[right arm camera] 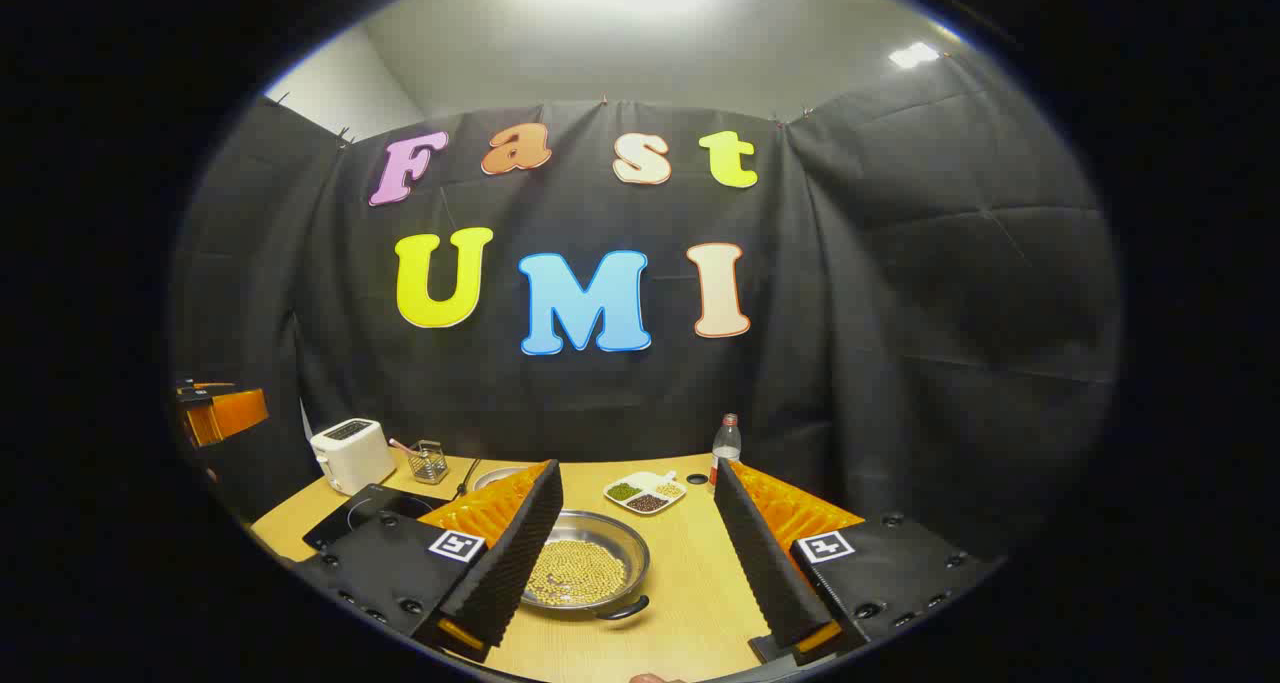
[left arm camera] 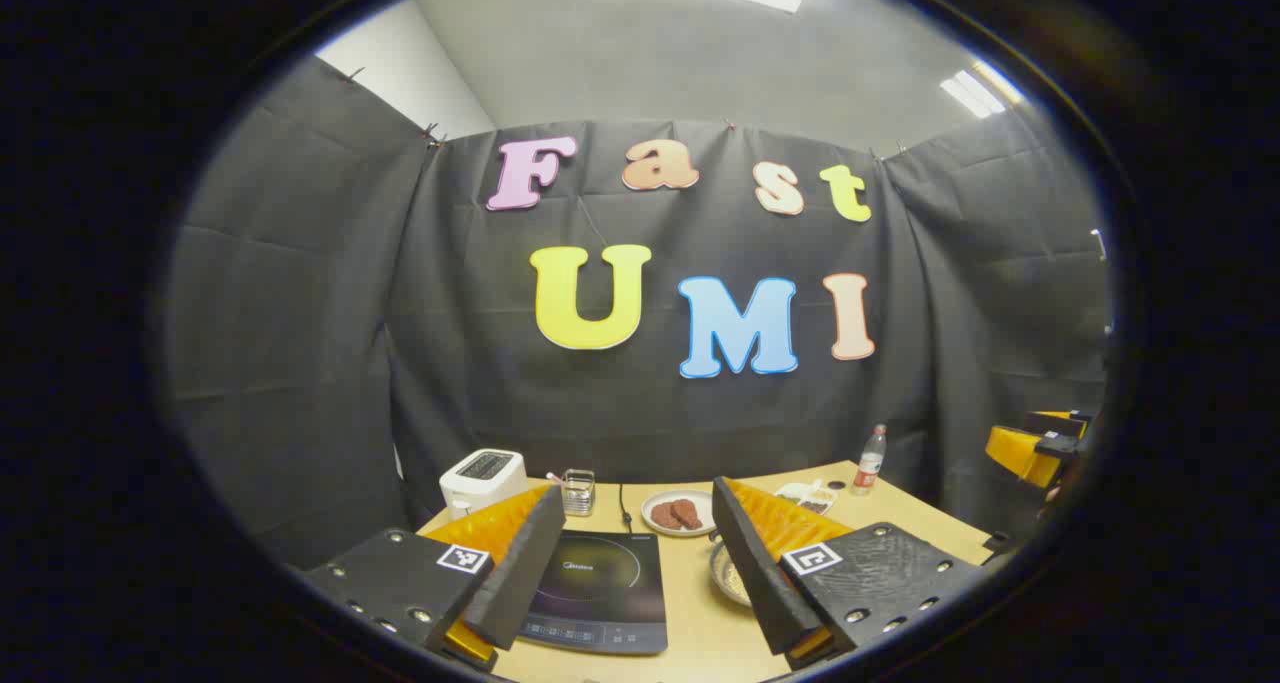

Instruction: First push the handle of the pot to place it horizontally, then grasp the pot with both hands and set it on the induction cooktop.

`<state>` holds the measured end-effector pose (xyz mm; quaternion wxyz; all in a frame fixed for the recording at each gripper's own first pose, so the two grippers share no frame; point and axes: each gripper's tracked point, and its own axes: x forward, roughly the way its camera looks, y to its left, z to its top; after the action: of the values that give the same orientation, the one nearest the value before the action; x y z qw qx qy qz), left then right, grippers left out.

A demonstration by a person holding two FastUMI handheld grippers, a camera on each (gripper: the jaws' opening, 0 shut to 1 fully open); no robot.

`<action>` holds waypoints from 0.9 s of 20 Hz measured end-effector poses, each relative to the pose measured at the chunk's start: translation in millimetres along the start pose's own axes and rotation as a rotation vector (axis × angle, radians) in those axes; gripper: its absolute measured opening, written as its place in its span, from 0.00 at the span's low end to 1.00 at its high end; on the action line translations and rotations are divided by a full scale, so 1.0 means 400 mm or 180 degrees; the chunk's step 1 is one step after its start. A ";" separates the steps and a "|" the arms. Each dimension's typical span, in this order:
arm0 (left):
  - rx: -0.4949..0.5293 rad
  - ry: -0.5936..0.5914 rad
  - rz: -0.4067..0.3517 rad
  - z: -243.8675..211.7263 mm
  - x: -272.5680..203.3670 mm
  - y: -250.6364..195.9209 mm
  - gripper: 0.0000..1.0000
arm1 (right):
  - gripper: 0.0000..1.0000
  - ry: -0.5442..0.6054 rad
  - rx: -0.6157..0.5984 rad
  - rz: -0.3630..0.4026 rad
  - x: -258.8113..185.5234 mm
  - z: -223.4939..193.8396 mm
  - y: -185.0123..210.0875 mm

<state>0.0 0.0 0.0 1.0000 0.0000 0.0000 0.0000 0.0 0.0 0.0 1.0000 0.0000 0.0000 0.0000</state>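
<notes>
Holding both hand-held grippers above desk (right arm camera: 690, 603), left hand-held gripper (left arm camera: 635, 573) and right hand-held gripper (right arm camera: 640, 553) spread apart, empty. Shallow steel pot of beans (right arm camera: 585, 568) sitting right of black induction cooktop (left arm camera: 600, 588); dark handle (right arm camera: 622, 613) pointing near, awaiting my push.

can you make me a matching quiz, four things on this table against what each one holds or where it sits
Things
1. round steel pot
2. white plate
3. white toaster
4. clear plastic bottle

Descriptions
A. brown pieces of food on it
B. back right, red cap
C. full of small yellowish beans
D. back left corner of the table

Pairs: 1-C, 2-A, 3-D, 4-B
</notes>
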 end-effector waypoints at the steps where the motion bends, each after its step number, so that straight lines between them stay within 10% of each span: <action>1: -0.0012 -0.0003 -0.0019 -0.004 -0.002 -0.009 0.88 | 0.98 0.0017 0.0006 0.0016 -0.003 -0.004 0.003; 18: -0.0001 0.0136 -0.0197 -0.070 0.026 -0.021 0.88 | 0.98 0.0144 -0.0154 0.0187 -0.009 -0.048 0.078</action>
<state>10.3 -8.4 -27.9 0.9993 -0.0001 0.0213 -0.0309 -3.5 31.1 -19.0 0.9990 -0.0241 0.0226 0.0293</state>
